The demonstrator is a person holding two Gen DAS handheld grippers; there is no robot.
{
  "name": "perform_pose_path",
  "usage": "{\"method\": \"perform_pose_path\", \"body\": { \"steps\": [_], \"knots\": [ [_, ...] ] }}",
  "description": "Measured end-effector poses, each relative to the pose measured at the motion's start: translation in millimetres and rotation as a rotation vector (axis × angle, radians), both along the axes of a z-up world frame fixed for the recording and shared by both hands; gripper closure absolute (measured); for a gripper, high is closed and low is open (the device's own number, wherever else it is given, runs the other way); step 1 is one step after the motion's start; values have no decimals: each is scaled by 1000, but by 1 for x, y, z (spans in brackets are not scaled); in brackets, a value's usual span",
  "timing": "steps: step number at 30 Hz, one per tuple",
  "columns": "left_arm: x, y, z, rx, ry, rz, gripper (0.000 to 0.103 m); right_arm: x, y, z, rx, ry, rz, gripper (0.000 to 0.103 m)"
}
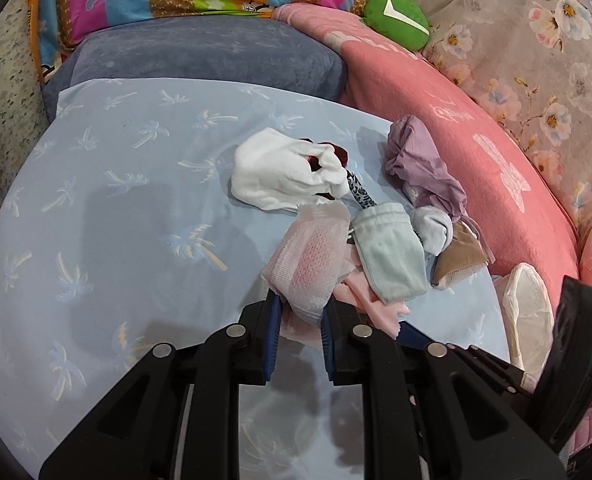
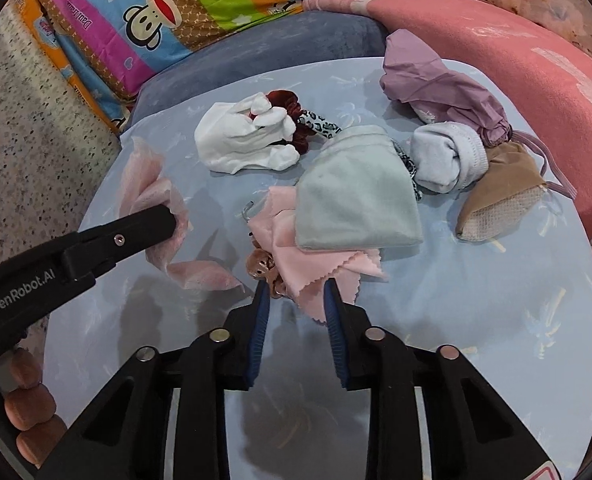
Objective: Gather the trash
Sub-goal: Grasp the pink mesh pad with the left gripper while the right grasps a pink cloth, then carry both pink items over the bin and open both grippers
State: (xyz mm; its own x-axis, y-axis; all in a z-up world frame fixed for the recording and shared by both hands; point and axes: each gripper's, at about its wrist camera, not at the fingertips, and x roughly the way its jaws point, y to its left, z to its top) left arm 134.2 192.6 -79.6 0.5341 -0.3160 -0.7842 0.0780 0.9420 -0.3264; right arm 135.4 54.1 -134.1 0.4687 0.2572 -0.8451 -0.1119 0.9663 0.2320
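Note:
My left gripper [image 1: 300,312] is shut on a crumpled pink tissue [image 1: 312,264] and holds it over the light blue palm-print sheet [image 1: 116,184]; the same tissue [image 2: 152,196] and gripper [image 2: 164,220] show at the left in the right wrist view. My right gripper [image 2: 296,300] is open, its fingertips either side of the edge of a pink cloth [image 2: 316,272] beside a brown scrunchie [image 2: 264,272]. A mint pouch [image 2: 352,200] lies on that cloth. A white glove [image 2: 240,140], a dark red scrunchie [image 2: 292,116] and a leopard-print band [image 2: 320,126] lie behind.
A purple bag [image 2: 444,88], a rolled white sock [image 2: 444,160] and a tan pouch [image 2: 496,200] lie at the right. A pink blanket [image 2: 536,52], a grey-blue pillow [image 2: 280,44], a striped monkey-print pillow [image 2: 184,4] and a green plush [image 1: 400,20] ring the sheet. A white plastic bag [image 1: 528,312] lies at right.

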Motion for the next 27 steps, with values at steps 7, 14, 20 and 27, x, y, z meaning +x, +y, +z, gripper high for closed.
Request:
{"method": "perform_pose_path", "body": {
  "steps": [7, 14, 20, 27],
  "knots": [
    [1, -1, 10, 18, -24, -3, 85, 0, -5, 15, 25, -37, -14, 102],
    [-1, -16, 28, 22, -58, -24, 85, -11, -24, 62, 70, -132, -35, 102],
    [-5, -42, 49, 20, -98, -71, 85, -25, -50, 101, 84, -216, -79, 102],
    [-8, -85, 71, 27, -147, -146, 85, -43, -100, 131, 69, -295, -166, 102]
  ]
}}
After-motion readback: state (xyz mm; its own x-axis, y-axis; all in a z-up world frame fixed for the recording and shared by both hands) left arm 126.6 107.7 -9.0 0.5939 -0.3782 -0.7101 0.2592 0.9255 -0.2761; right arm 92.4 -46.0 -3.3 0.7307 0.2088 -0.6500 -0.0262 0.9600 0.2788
